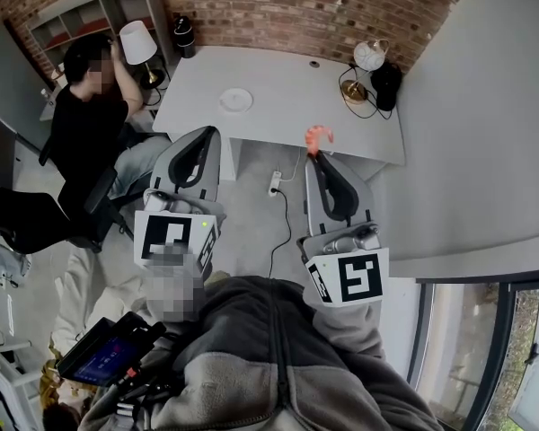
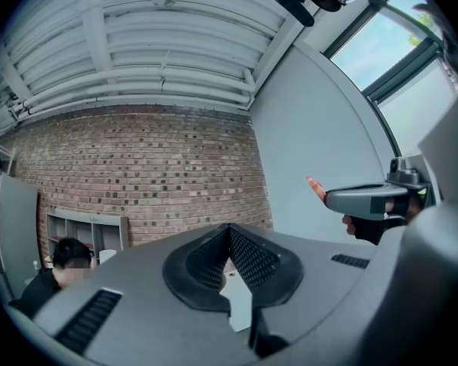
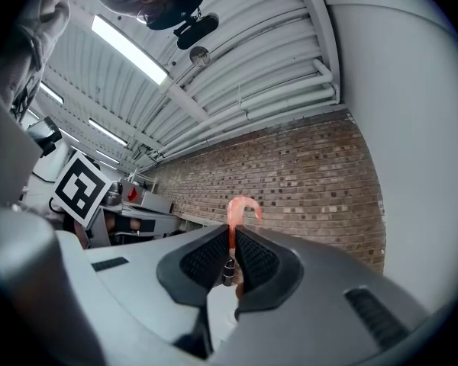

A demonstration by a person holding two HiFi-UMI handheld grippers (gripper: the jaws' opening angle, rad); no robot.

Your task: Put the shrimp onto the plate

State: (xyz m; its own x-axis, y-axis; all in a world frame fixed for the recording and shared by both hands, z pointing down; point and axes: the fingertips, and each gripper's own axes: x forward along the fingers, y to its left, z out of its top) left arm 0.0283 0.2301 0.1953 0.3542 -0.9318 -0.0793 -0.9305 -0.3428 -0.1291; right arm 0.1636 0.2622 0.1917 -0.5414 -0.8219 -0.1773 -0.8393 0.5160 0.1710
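An orange curled shrimp (image 1: 318,136) (image 3: 239,210) sticks up from the tips of my right gripper (image 1: 313,155) (image 3: 232,231), whose jaws are shut on its lower end. The shrimp's tip (image 2: 315,187) also shows in the left gripper view, ahead of the right gripper. A small white plate (image 1: 236,101) rests on the white table (image 1: 287,97) below, to the left of the shrimp. My left gripper (image 1: 207,133) (image 2: 229,231) is held level with the right one, jaws shut and holding nothing. Both grippers are raised and aim at the brick wall.
A seated person in black (image 1: 90,119) is at the table's left end, beside a white lamp (image 1: 138,45). A round lamp (image 1: 368,59) and a dark object (image 1: 386,83) stand at the table's right end. A power strip (image 1: 275,183) lies on the floor under the table.
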